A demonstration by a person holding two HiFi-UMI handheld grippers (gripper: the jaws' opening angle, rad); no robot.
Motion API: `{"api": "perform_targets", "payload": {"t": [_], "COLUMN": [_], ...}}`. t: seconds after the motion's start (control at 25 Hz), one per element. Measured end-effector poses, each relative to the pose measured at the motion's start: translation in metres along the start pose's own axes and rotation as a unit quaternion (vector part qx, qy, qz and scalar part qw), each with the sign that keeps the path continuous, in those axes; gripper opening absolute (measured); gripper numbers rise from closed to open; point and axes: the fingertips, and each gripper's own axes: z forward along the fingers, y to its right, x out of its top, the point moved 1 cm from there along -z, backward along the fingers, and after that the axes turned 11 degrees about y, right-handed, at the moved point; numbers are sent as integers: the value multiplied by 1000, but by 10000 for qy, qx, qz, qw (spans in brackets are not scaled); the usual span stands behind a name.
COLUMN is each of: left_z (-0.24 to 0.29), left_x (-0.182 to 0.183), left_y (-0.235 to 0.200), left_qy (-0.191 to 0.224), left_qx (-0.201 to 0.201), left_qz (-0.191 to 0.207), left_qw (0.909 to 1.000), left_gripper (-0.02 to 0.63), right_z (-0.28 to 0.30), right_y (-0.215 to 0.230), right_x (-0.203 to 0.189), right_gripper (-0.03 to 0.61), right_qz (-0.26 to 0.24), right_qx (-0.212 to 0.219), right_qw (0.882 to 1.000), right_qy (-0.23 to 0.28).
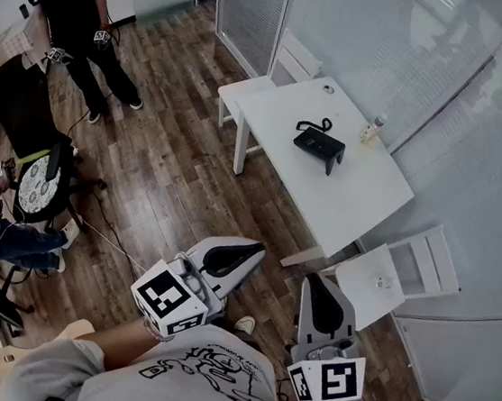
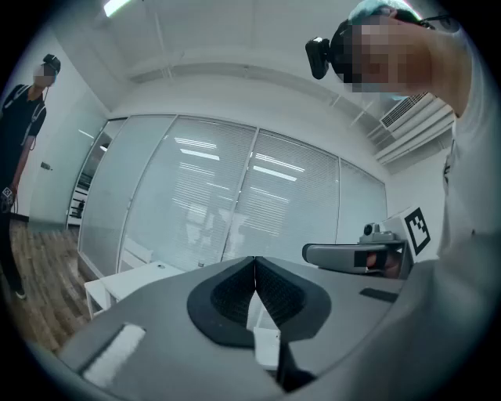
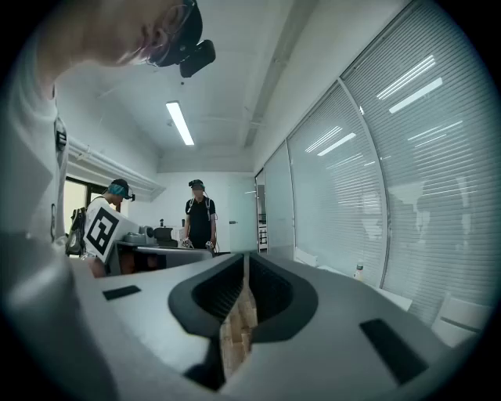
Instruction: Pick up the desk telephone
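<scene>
The black desk telephone [image 1: 319, 145] lies on the white table [image 1: 342, 202], its coiled cord [image 1: 315, 124] curling behind it. Both grippers are held close to my body, well short of the table and apart from the phone. My left gripper [image 1: 257, 249] points toward the table's near corner, jaws shut with nothing between them. My right gripper [image 1: 315, 281] is beside it, also shut and empty. In the left gripper view the shut jaws of the left gripper [image 2: 255, 263] face the table [image 2: 129, 279] and a glass wall. The right gripper [image 3: 245, 260] looks over its shut jaws into the room.
A small bottle [image 1: 372, 128] stands near the table's far edge. White chairs [image 1: 406, 270] [image 1: 281, 67] stand at both ends of the table. A person in black [image 1: 75, 10] stands at the far left, beside a dark office chair [image 1: 36, 178]. Blinds and glass walls run behind the table.
</scene>
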Motion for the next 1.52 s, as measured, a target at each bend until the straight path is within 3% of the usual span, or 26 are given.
{"api": "perform_targets", "payload": {"t": [0.36, 0.76, 1.08, 1.52], "left_z": [-12, 25, 108, 247], "left_x": [-1, -7, -11, -15], "left_y": [-41, -75, -110, -127], "left_qy": [-50, -173, -262, -286], "left_qx": [57, 49, 15, -213], "left_qz": [-163, -204, -79, 2], "left_qw": [9998, 9996, 9996, 9994], "left_gripper": [3, 4, 4, 3], "right_z": [39, 78, 120, 158], "right_y": [-13, 20, 97, 227], "right_x": [-7, -21, -24, -16], "right_gripper": [21, 21, 21, 21], "right_qz": [-10, 119, 225, 154], "right_qx": [-29, -65, -145, -314], "right_qw": [9999, 9999, 9994, 9990], "right_qy": [102, 71, 200, 272]}}
